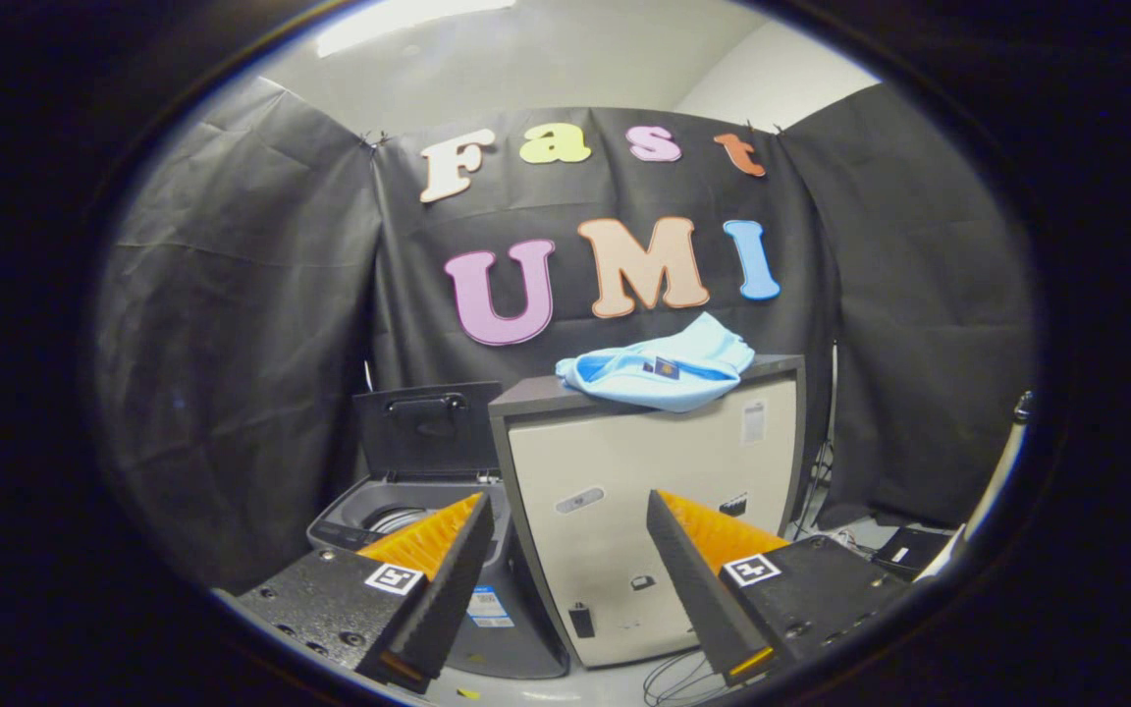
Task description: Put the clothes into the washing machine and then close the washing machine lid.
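While the two-finger gripper (565, 550) hangs in the lower middle of the frame, its fingers (448, 570) stand wide apart and hold nothing; each carries a small square black-and-white marker on its body.

Beyond the fingers, in the centre of the frame, stands a tall cream-coloured box-shaped cabinet with a dark top and dark edges (644, 520). Its front panel shows between the two fingers. On its dark top, in the middle of the frame and slightly right, lies a crumpled light blue cloth garment (669, 373), with a small dark tag showing on it. The garment is well beyond the fingertips and touches neither of them.

To the left of the cabinet and lower in the frame sits a dark grey top-loading washing machine (369, 520). Its flat dark lid with a handle (428, 427) stands upright and open behind the drum opening. The left finger partly covers the machine, and a bit of the pale metal drum shows just behind that finger.

Black cloth (232, 373) hangs as a wall behind everything, across the left, middle and right of the frame. At the lower right, loose cables (673, 678) lie on the pale floor near the cabinet's foot.
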`<state>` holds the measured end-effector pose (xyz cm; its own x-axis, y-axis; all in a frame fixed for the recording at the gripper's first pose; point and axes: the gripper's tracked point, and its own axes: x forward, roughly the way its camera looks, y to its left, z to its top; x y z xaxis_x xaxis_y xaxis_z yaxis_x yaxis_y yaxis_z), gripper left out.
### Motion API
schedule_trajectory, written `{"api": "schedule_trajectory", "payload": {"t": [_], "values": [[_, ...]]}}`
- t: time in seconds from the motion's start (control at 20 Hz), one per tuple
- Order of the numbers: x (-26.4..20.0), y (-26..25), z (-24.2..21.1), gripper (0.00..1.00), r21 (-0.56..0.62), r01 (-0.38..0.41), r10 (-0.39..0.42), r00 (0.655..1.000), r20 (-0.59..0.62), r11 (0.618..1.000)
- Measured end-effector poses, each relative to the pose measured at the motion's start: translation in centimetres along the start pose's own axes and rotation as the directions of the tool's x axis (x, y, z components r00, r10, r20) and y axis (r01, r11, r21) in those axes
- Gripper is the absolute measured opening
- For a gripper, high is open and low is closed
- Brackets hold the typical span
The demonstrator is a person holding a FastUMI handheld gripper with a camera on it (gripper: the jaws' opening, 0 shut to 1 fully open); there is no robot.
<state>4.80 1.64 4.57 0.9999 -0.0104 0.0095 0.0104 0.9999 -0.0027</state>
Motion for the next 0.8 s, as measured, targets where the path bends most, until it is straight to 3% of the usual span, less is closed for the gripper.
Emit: {"api": "schedule_trajectory", "payload": {"t": [0.25,0.35,0.5,0.65,0.8], "values": [[4.7,0.8,5.9,0.95,-0.033,-0.048,0.049,0.999,0.020,0.998],[7.8,-1.0,8.8,0.97,-0.033,-0.002,0.003,0.999,0.033,0.999],[13.1,-5.7,12.1,0.98,0.002,0.136,-0.136,0.991,0.017,0.991],[18.7,-8.4,14.2,0.97,0.062,0.184,-0.183,0.983,-0.026,0.981],[23.3,-9.4,12.3,0.97,-0.012,0.183,-0.182,0.970,-0.161,0.983]]}}
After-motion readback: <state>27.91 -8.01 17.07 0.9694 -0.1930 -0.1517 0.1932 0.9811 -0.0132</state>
